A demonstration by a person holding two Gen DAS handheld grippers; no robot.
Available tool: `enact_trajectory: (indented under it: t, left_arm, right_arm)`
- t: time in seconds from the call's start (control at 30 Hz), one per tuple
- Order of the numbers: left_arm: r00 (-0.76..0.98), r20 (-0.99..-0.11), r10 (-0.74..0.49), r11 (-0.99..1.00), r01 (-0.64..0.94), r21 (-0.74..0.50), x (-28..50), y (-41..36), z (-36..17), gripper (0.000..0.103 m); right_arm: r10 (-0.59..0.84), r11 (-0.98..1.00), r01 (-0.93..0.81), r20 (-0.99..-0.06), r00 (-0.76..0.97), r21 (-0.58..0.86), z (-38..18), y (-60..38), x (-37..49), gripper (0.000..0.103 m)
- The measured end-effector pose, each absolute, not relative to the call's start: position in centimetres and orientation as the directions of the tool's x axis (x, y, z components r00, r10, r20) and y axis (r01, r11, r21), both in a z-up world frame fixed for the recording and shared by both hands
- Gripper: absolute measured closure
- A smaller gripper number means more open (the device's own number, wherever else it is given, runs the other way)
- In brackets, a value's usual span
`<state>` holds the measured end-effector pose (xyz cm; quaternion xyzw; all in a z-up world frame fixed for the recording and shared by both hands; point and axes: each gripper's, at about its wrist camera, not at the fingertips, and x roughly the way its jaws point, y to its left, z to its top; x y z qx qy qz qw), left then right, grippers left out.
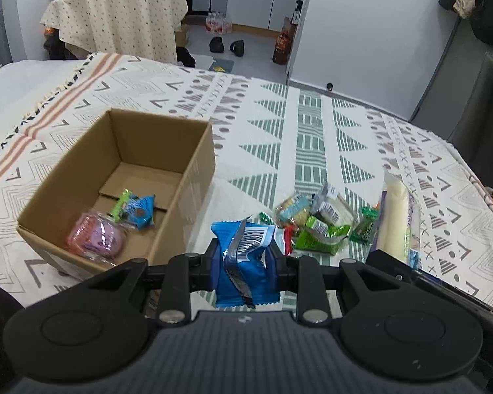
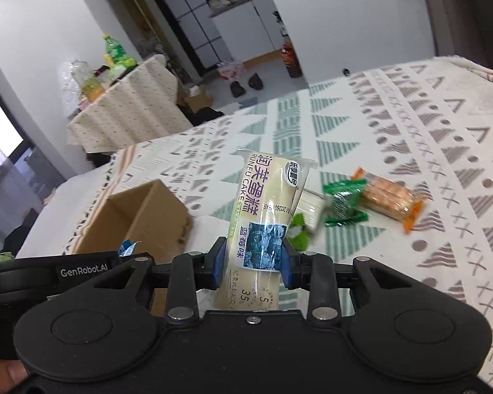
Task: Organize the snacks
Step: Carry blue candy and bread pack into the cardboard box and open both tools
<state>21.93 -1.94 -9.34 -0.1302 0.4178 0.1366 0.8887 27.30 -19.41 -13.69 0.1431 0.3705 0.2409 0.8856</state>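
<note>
Snacks: 2 in hand, rest on patterned woven cloth (image 1: 312,138). Left gripper (image 1: 246,256) clamps a crinkly blue foil packet (image 1: 243,246) w/ silver barcode seam; packet sits squarely between both fingers, long axis running away from cam, far end sticking out past the tips. Right gripper (image 2: 253,256) pinches a long cream cake roll (image 2: 266,210) in clear glossy wrap, gripped at its lower 3rd, blue pads on either side; long axis points forward and up, tilted slightly left. Brown corrugated cardboard box (image 1: 194,177), open top, rectangular, sits left of loose pile (image 1: 318,223). Inside box: pink soft-wrapped snack (image 1: 97,238) and teal packet (image 1: 138,210), touching.
</note>
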Motion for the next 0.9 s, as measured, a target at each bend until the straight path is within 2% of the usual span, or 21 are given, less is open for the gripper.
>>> enact_trajectory:
  t: [0.57, 0.9]
  left_arm:
    - [0.659, -0.738, 0.144, 0.904, -0.391, -0.173, 20.3, 2.6, -5.9, 0.076]
    - [0.672, -0.731, 0.118, 0.887, -0.403, -0.227, 19.4, 6.3, -5.3, 0.076]
  right_arm:
    - [0.599, 0.797, -0.405, -0.499, 0.626, 0.448, -10.6, -16.5, 26.5, 0.071]
    - [0.596, 0.8, -0.417, -0.491, 0.635, 0.432, -10.0, -14.1, 26.5, 0.071]
